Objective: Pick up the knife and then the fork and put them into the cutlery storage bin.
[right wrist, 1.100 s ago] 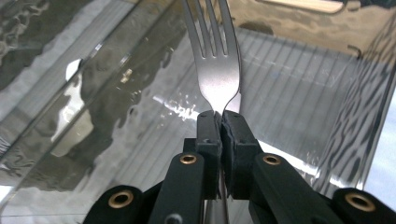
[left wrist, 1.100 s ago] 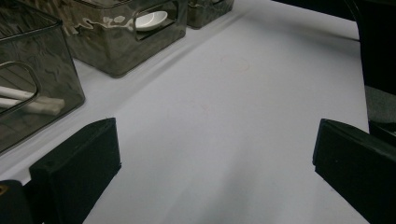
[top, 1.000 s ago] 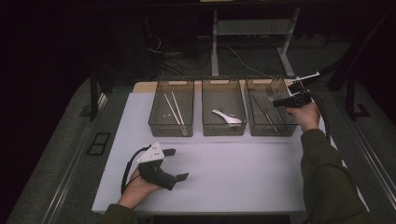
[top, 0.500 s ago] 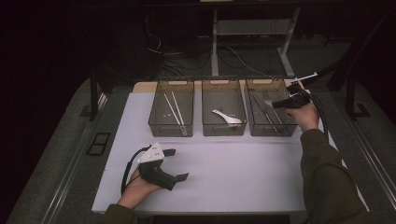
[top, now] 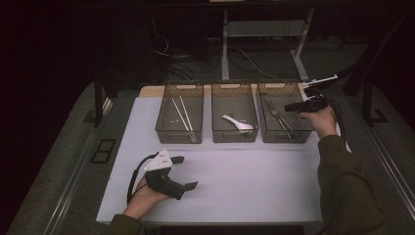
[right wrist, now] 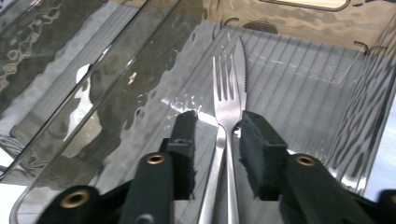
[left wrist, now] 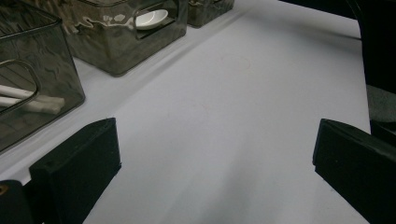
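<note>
From the high view, three smoky plastic bins stand in a row along the far edge of the desk [top: 235, 196]; the right gripper [top: 293, 106] hangs over the right bin [top: 285, 137], where a fork [top: 275, 113] and a knife [top: 288, 128] lie, while the left gripper [top: 188, 172] rests near the desk's front edge with its jaws wide apart and nothing between them. The middle bin [top: 234, 137] holds a white spoon [top: 238, 123] and the left bin [top: 179, 137] a pair of pale chopsticks [top: 182, 113]. The left gripper view looks across bare desk toward those two bins. In the right gripper view the jaws have just been opening and stand clear on either side of the fork's handle, released, with the fork lying flat on the ribbed bin floor and the knife pressed alongside it. Both are probably stiff, light and slippery steel; the narrow handle looks like the place to pinch. The bin walls and the touching knife crowd any pickup.
</note>
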A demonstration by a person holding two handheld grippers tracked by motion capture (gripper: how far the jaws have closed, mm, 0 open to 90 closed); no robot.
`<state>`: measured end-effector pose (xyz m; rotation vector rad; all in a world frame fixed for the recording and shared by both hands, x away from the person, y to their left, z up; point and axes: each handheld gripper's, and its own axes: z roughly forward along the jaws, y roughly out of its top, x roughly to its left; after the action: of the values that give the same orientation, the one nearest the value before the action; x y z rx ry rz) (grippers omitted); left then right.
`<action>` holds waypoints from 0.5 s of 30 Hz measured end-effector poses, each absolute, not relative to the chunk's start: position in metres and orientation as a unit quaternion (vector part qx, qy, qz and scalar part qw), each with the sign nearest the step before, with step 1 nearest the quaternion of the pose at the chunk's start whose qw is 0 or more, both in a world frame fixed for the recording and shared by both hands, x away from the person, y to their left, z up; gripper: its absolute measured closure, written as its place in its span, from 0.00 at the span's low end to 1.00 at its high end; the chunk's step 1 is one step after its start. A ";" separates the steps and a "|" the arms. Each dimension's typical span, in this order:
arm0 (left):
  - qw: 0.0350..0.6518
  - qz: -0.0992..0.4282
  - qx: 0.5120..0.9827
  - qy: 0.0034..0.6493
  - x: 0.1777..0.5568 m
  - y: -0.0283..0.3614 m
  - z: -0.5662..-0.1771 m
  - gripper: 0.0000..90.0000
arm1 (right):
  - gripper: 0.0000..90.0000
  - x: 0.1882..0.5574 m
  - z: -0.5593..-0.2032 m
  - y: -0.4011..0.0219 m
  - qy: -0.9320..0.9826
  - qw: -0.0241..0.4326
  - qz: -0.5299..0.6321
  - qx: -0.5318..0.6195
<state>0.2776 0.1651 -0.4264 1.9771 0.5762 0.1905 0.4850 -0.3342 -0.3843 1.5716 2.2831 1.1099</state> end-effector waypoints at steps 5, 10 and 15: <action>0.511 0.080 0.822 0.239 0.277 0.165 -0.426 0.00 | 0.58 0.482 -0.380 -0.335 0.762 0.088 0.373 0.522; 0.509 0.080 0.822 0.242 0.276 0.165 -0.426 0.00 | 0.44 0.478 -0.376 -0.332 0.761 0.091 0.376 0.521; 0.508 0.081 0.821 0.247 0.275 0.165 -0.426 0.00 | 0.38 0.472 -0.372 -0.329 0.763 0.091 0.388 0.509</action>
<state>0.2754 0.1654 -0.4263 1.9791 0.5944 0.1957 0.4723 -0.3289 -0.3721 1.5130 2.2673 1.1545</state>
